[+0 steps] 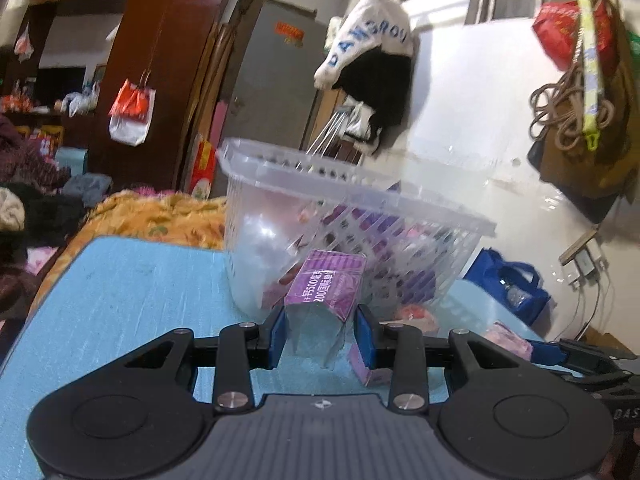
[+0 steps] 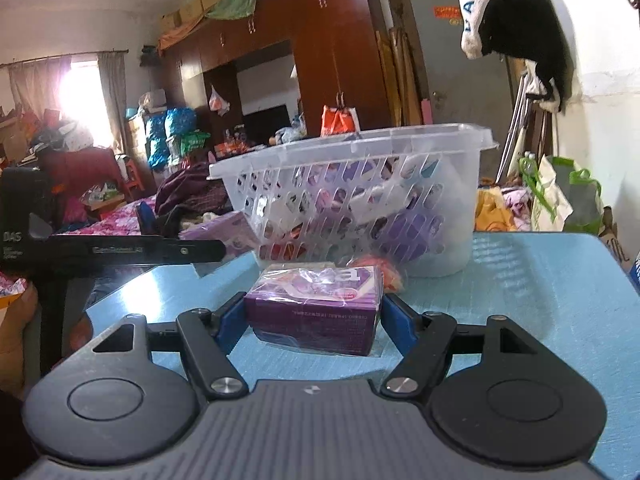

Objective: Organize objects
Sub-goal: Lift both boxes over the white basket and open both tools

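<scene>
My left gripper (image 1: 322, 330) is shut on a purple box (image 1: 326, 284) in clear wrap and holds it just in front of a clear plastic basket (image 1: 360, 196) that holds several purple packs. My right gripper (image 2: 312, 320) has its blue pads on both sides of another purple wrapped box (image 2: 316, 304) that rests on the blue table (image 2: 520, 288), in front of the same basket (image 2: 360, 152). The left gripper's arm (image 2: 120, 250) shows at the left of the right wrist view, with its purple box (image 2: 224, 228).
A pink-red packet (image 2: 380, 270) lies on the table by the basket's base. More purple and pink packs (image 1: 508, 338) lie on the table (image 1: 120, 300) to the right in the left wrist view. A bed with an orange blanket (image 1: 152, 216) stands behind the table.
</scene>
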Demonstrator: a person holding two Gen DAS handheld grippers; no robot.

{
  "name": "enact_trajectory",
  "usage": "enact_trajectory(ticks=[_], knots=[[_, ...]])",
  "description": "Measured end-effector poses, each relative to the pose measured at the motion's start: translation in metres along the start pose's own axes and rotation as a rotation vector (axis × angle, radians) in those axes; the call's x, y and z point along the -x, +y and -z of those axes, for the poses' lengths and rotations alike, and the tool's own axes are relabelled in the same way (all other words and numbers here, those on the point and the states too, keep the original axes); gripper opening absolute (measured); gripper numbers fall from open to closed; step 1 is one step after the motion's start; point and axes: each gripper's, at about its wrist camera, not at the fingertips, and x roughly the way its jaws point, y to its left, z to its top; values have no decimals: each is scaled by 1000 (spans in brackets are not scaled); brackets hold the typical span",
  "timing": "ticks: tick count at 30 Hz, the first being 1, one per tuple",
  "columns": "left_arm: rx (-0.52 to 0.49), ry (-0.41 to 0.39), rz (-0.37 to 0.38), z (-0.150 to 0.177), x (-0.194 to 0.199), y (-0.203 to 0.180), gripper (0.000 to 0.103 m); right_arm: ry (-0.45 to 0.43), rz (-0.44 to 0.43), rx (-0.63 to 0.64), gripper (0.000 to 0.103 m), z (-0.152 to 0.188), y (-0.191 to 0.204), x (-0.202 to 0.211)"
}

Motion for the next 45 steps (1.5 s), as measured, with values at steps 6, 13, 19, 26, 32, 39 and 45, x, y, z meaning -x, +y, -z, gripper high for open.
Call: enact_trajectory(ticks=[6,13,19,26,32,39,45], knots=[[-18,-94,39,-2,20,-5,40,-71,-31,-60,74,-4,-9,13],[-16,-194,46,-27,49,-5,40,-146,17,-5,74,-28,-8,36],[-51,-191,42,-70,44,-20,40,-225,97,167,74,-80,15,32],[-70,-118,-39,-143,-16,-38,40,-213,144,198,74,-145,1,-38],[-41,-48,-60,-148,-58,-33,58,-152,172,179,79,-152,-17,-82],[-63,-68,-106,-114,-44,-31,85,-127,192,107,103,-123,-24,-53],[-111,-24,-39,-45,-8,-49,94,-92,165,-39,103,-71,-47,-25]])
